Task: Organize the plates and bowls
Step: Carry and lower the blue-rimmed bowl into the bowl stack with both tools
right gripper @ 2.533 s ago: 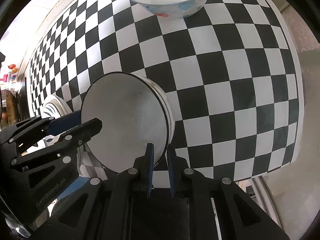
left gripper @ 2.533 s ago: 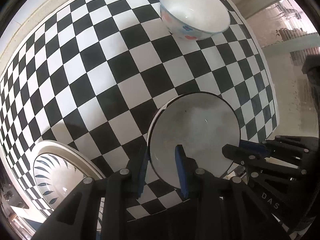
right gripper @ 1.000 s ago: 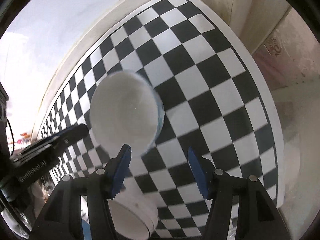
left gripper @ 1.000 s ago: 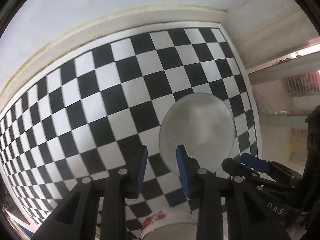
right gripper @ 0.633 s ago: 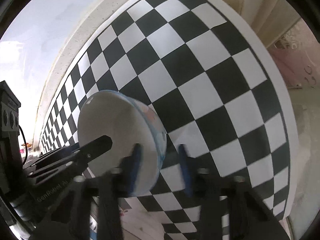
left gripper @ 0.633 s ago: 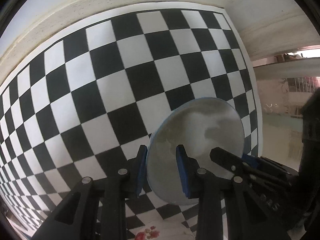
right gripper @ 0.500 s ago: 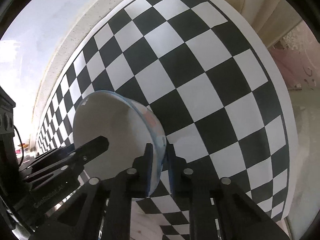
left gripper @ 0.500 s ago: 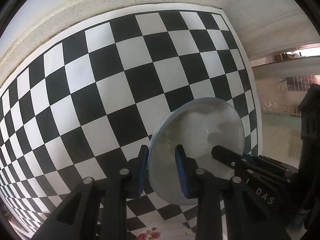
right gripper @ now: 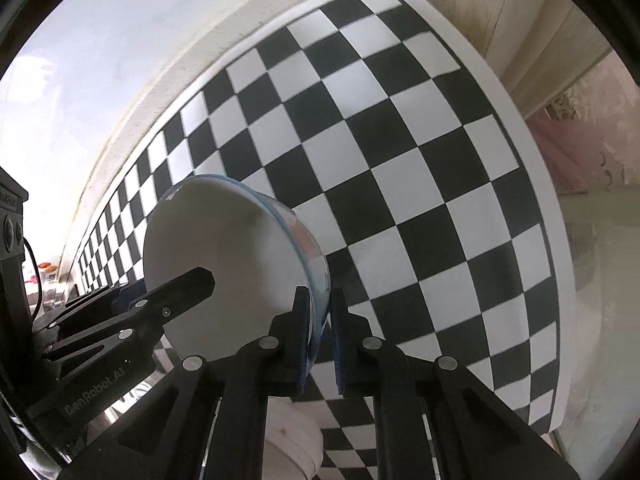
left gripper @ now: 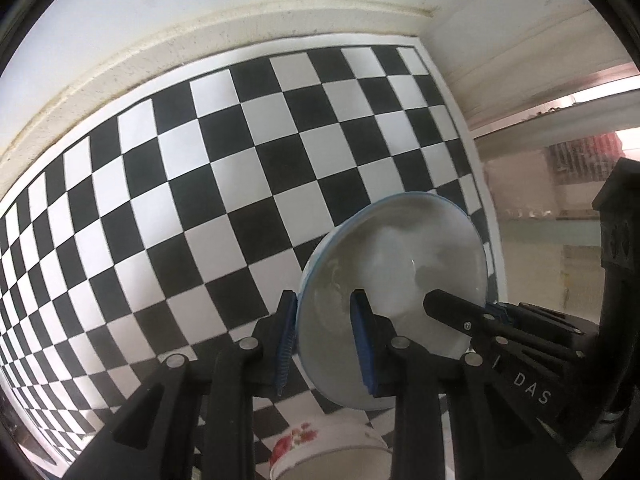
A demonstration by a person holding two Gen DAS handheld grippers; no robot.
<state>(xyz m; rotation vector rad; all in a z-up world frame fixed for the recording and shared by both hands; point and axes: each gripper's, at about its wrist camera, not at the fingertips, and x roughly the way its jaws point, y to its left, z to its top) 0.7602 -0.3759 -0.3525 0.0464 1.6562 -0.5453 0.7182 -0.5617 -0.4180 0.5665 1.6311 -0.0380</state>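
A white bowl with a blue rim [left gripper: 394, 264] is held tilted above the checkered table, between both grippers. My left gripper [left gripper: 326, 340] is shut on its near-left rim. My right gripper [right gripper: 320, 332] is shut on the opposite rim, and the bowl [right gripper: 224, 264] fills the left middle of the right wrist view. Each gripper shows in the other's view, the right one [left gripper: 492, 332] and the left one [right gripper: 132, 312]. A second white bowl with red flowers [left gripper: 320, 452] sits directly below, at the bottom edge; it also shows in the right wrist view [right gripper: 292, 444].
The black-and-white checkered tabletop [left gripper: 200, 184] runs to a cream wall ledge [left gripper: 180, 48] at the back. Its right edge [right gripper: 560, 240] drops off to the floor. A pale wall panel [right gripper: 500, 20] stands at the far right corner.
The right gripper has gone from open to shut on the bowl's rim. Both grippers have lifted the bowl slightly, and it now hangs over the flowered bowl.
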